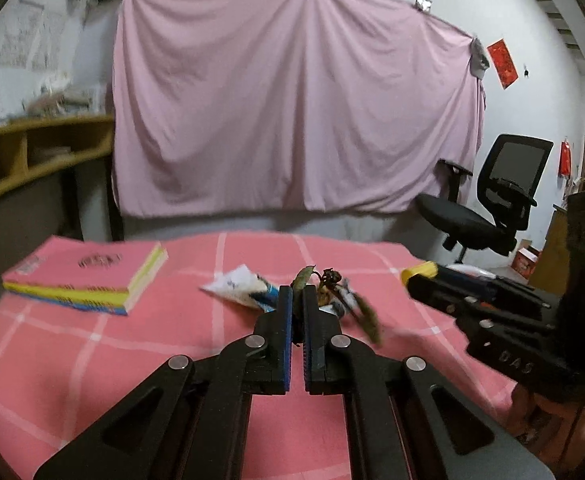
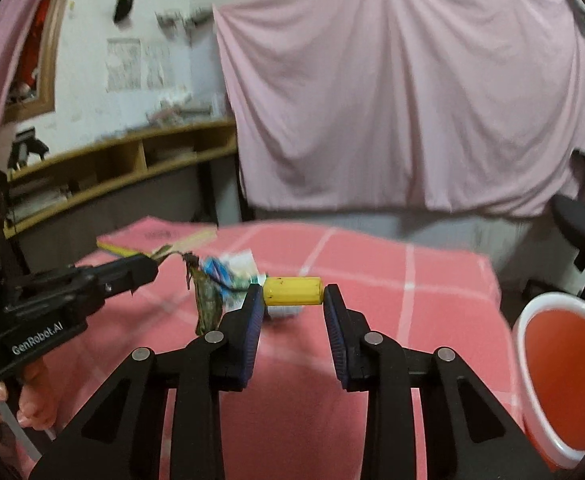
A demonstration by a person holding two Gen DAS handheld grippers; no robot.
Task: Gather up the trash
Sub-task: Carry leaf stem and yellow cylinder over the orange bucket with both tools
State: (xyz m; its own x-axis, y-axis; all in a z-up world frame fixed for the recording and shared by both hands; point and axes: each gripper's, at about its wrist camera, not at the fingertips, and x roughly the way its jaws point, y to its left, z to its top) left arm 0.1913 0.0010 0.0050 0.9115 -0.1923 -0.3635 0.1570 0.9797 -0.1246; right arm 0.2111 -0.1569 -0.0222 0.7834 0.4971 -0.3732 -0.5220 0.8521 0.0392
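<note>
My left gripper is shut on the stem of a withered leafy twig, held above the pink checked tablecloth. One dry leaf dangles blurred to the right. In the right wrist view the twig hangs from the left gripper. My right gripper is shut on a short yellow cylinder, gripped end to end above the cloth. In the left wrist view the right gripper and the yellow cylinder sit at the right. A crumpled white and blue wrapper lies on the cloth behind the twig.
A pink book with yellow edges lies at the table's far left. A red bucket with a white rim stands beside the table's right edge. A black office chair is beyond the table. A pink sheet hangs behind.
</note>
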